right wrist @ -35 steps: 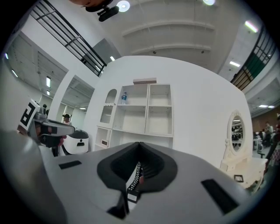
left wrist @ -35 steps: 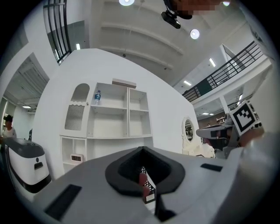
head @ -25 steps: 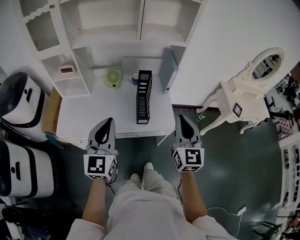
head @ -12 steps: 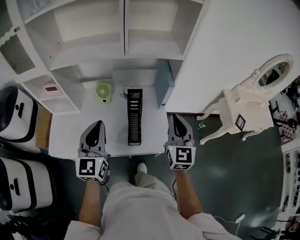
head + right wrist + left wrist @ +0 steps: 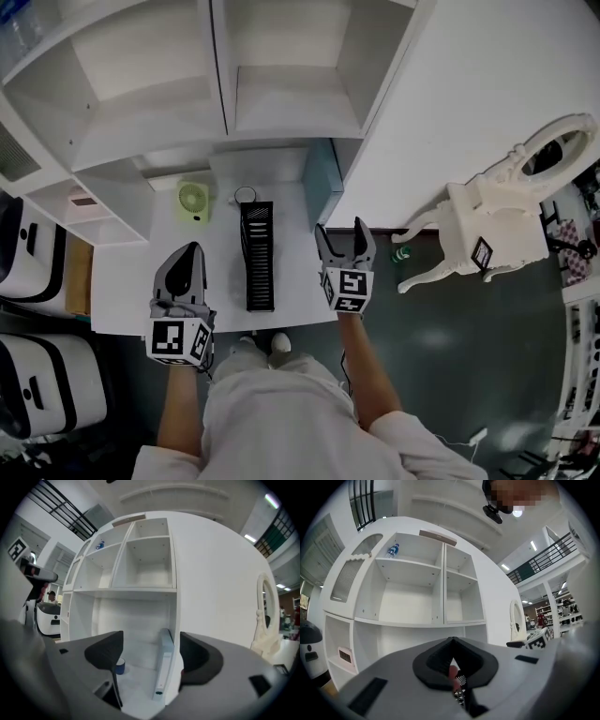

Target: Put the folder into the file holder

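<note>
My left gripper point(image 5: 190, 253) hung near the desk's point(image 5: 122, 281) front edge, jaws pressed together on nothing, left of the black file holder point(image 5: 258, 255) standing mid-desk. The folder point(image 5: 323, 178) stood upright in the back right corner against the shelf wall. It looked stiff, light and smooth, so I judged its near edge the place to pinch. My right gripper point(image 5: 340, 232) faced it, jaws opening, nothing held.

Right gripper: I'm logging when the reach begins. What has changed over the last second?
The right gripper has moved forward over the desk edge toward the standing folder, and its jaws are opening, with nothing gripped. The left gripper stays shut near the desk's front. Folder and file holder have not moved.
</note>
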The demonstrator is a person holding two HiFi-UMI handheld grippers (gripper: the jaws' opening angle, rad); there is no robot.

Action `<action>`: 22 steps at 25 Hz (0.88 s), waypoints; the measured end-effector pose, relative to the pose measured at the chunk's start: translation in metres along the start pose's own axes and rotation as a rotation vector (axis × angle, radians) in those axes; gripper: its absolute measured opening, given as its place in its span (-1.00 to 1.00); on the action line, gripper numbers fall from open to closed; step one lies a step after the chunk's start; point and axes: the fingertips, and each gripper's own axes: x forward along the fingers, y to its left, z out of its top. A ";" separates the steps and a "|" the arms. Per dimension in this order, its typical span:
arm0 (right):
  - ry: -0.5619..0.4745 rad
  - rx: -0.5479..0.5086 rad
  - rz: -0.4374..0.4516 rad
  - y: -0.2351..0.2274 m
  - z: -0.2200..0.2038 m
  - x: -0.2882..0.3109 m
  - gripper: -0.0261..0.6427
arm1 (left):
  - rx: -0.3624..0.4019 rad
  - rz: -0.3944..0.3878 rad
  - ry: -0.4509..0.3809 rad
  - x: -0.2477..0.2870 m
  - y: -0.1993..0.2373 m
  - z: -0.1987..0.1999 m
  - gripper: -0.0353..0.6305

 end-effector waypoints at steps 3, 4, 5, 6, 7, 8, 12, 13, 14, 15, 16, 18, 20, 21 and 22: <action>0.060 0.025 -0.037 -0.014 -0.037 0.035 0.19 | -0.006 0.003 0.006 0.009 0.007 0.000 -0.90; 0.076 0.025 -0.050 -0.017 -0.049 0.047 0.20 | -0.007 0.004 0.009 0.010 0.009 -0.001 -0.90; 0.089 0.018 -0.062 -0.020 -0.059 0.058 0.20 | -0.007 0.005 0.012 0.012 0.011 -0.001 -0.90; 0.100 0.009 -0.075 -0.023 -0.068 0.070 0.20 | -0.006 0.007 0.015 0.014 0.014 -0.002 -0.90; 0.112 0.001 -0.087 -0.025 -0.076 0.080 0.20 | -0.004 0.010 0.020 0.015 0.017 -0.004 -0.90; 0.123 -0.002 -0.099 -0.027 -0.085 0.089 0.20 | -0.001 0.013 0.027 0.016 0.019 -0.005 -0.90; 0.168 0.020 -0.133 -0.039 -0.110 0.113 0.20 | 0.006 0.028 0.050 0.023 0.028 -0.009 -0.90; 0.179 0.022 -0.135 -0.040 -0.115 0.117 0.20 | 0.005 0.034 0.053 0.024 0.030 -0.010 -0.90; 0.188 0.025 -0.137 -0.041 -0.119 0.121 0.20 | 0.003 0.039 0.054 0.025 0.033 -0.010 -0.90; 0.192 0.031 -0.141 -0.042 -0.122 0.123 0.20 | 0.001 0.044 0.054 0.027 0.035 -0.010 -0.90; 0.192 0.037 -0.146 -0.043 -0.123 0.125 0.19 | -0.002 0.049 0.053 0.028 0.037 -0.011 -0.90; 0.182 0.046 -0.152 -0.042 -0.123 0.125 0.11 | 0.001 0.051 0.055 0.031 0.038 -0.013 -0.90; 0.168 0.051 -0.154 -0.040 -0.122 0.124 -0.01 | 0.003 0.051 0.059 0.033 0.038 -0.014 -0.90; 0.164 0.055 -0.155 -0.038 -0.122 0.124 -0.04 | 0.001 0.052 0.060 0.034 0.039 -0.016 -0.90; 0.163 0.058 -0.156 -0.037 -0.122 0.125 -0.09 | -0.001 0.054 0.060 0.034 0.040 -0.017 -0.90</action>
